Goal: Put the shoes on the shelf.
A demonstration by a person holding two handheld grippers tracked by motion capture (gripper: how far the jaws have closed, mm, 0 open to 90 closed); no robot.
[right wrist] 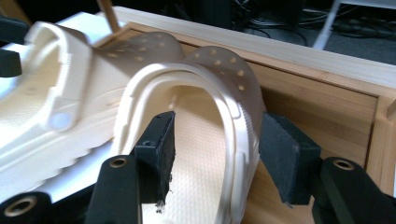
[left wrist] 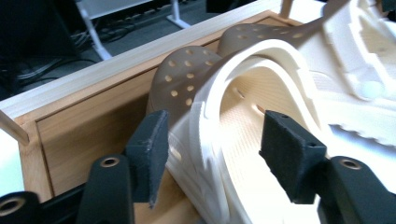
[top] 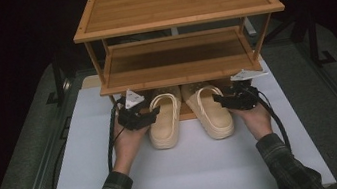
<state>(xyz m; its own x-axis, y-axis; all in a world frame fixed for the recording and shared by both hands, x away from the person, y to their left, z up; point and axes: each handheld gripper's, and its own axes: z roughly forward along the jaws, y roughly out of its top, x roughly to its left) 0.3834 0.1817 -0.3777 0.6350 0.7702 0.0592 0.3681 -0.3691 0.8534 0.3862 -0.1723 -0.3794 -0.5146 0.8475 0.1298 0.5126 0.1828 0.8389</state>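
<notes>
The left gripper (left wrist: 212, 154) stands partly spread, its jaws straddling the outer side wall of the left clog (top: 164, 120); one pad (left wrist: 150, 149) lies against the outside of the wall while the other sits clear inside the foot opening, so nothing is pinched. The right gripper (right wrist: 215, 158) mirrors it on the right clog (top: 212, 112), jaws parted around that shoe's outer wall, the inner pad seemingly free of the foam, though the angle makes the outer contact hard to judge. Both cream clogs lie side by side, toes tucked onto the bottom tier of the bamboo shoe rack (top: 178, 22), heels out over the white surface (top: 193, 171). They look like light, springy foam: easy to lift, likely to squash and slip, so the stiffer side wall near the strap rivet is probably the best hold.
</notes>
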